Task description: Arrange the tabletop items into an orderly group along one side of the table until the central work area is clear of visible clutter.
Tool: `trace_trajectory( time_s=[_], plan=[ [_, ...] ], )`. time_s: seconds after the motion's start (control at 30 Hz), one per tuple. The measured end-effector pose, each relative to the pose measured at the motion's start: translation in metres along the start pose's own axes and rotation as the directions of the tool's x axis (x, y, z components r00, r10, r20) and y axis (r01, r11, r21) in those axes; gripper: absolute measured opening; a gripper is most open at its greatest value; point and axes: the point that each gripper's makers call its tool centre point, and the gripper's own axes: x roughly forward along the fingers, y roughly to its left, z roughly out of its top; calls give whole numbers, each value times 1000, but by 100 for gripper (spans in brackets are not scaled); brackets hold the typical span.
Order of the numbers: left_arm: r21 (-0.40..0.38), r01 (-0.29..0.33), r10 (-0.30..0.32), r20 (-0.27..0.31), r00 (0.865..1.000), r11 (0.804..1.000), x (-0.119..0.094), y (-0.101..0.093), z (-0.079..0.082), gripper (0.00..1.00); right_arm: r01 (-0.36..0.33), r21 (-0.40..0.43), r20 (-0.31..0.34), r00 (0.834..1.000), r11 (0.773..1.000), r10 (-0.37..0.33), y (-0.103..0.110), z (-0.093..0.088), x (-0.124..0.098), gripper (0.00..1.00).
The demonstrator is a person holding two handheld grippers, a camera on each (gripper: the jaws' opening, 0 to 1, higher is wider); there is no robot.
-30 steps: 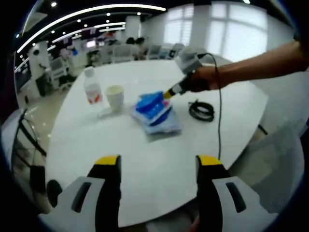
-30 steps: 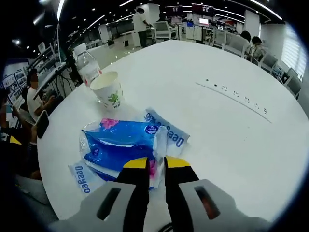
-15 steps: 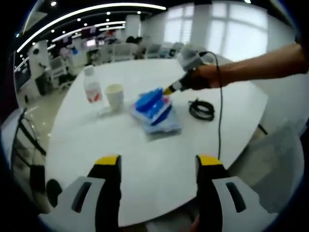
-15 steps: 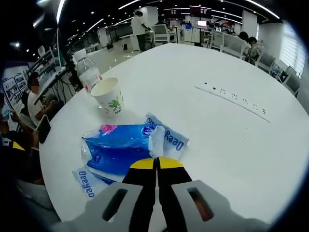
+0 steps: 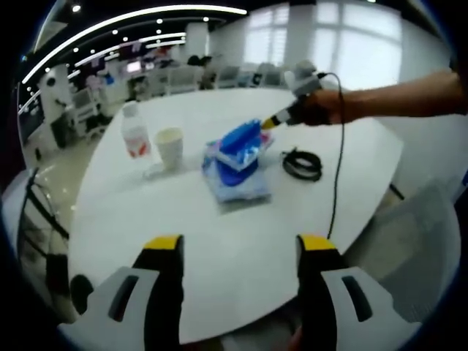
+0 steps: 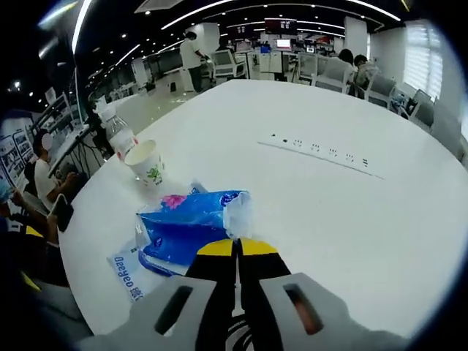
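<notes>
One tissue pack (image 6: 191, 223) now lifted, right gripper (image 6: 235, 247) clamped.

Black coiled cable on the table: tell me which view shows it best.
The left gripper view. There the black coiled cable lies in plain sight on the white table, right of the blue tissue packs. In the right gripper view a dark coil seems to peek out at the bottom edge beneath the right gripper.
</notes>
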Motion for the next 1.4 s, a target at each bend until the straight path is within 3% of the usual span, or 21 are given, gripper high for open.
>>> trace_trajectory(
  time_s=[0.27,0.3,0.43,0.87,0.93,1.03,1.13,1.23,1.4],
  plan=[
    [19,15,-15,-8,1000,1000,0,-4,-1,58,56,78,28,998,995,-59,-34,-6,-25,0],
    [21,16,-16,-9,1000,1000,0,-5,-1,58,66,79,32,997,995,-69,-17,-8,-47,0],
    [23,20,-20,-11,1000,1000,0,-5,-2,58,94,113,36,995,989,-98,-14,-14,-79,0],
    [19,17,-17,-21,1000,1000,0,-5,-4,58,178,190,34,982,965,-187,-58,-24,-127,0],
    [13,14,-13,-19,1000,1000,0,-4,-4,58,189,210,34,979,959,-200,-67,-25,-130,0],
    [4,11,-11,-22,1000,1000,1,-2,-5,58,195,236,24,978,952,-206,-105,-27,-112,0],
    [2,9,-9,-24,1000,1000,1,-3,-5,58,206,251,22,976,946,-218,-112,-33,-111,0],
    [5,6,-6,-33,999,1000,1,-3,-6,58,204,264,17,976,943,-216,-137,-33,-91,0],
    [-5,4,-4,-43,999,1000,1,-2,-8,58,186,298,2,981,936,-196,-139,-42,-78,0]
  ],
)
